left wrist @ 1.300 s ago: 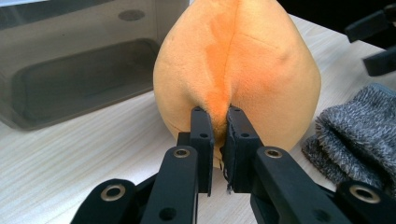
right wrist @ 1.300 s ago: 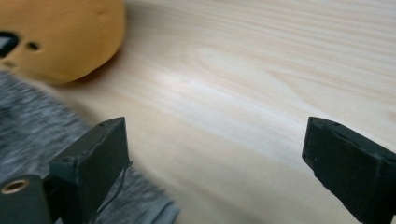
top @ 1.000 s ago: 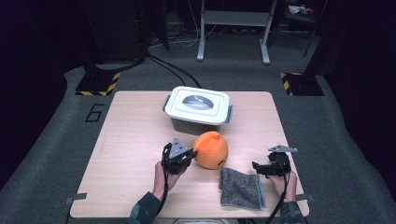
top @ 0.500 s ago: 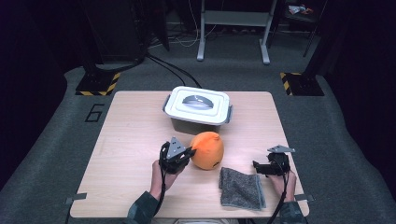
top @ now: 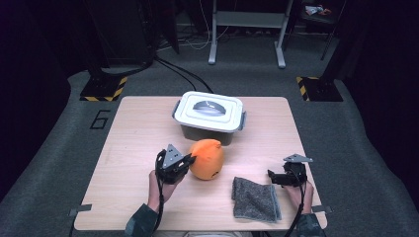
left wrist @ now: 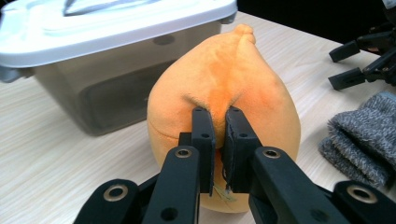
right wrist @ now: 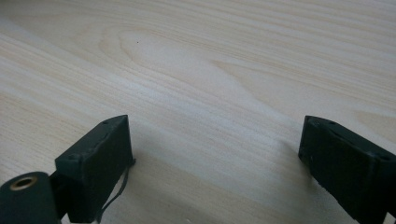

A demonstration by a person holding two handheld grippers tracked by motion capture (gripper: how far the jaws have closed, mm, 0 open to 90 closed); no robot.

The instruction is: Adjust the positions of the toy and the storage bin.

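Note:
An orange plush toy point(top: 207, 159), rounded with a small tip, sits just in front of the lidded box. My left gripper point(top: 190, 160) reaches it from its left side. In the left gripper view the jaws of the left gripper point(left wrist: 219, 114) are shut on a pinched fold of the orange plush toy point(left wrist: 233, 70). My right gripper point(top: 271, 177) rests low at the front right of the table, beside a grey cloth point(top: 255, 198). In the right gripper view my right gripper point(right wrist: 215, 140) stands open with bare wood point(right wrist: 210, 70) between the jaws.
A grey box with a white clip-on lid point(top: 210, 116) stands at the table's middle back, close behind the plush. The wooden table point(top: 133, 128) has bare room on its left half. The grey cloth point(left wrist: 364, 135) and the right gripper point(left wrist: 345, 65) lie off to the plush's right.
My left gripper has drawn the orange plush a little to the left, away from the cloth. The right gripper has stayed put.

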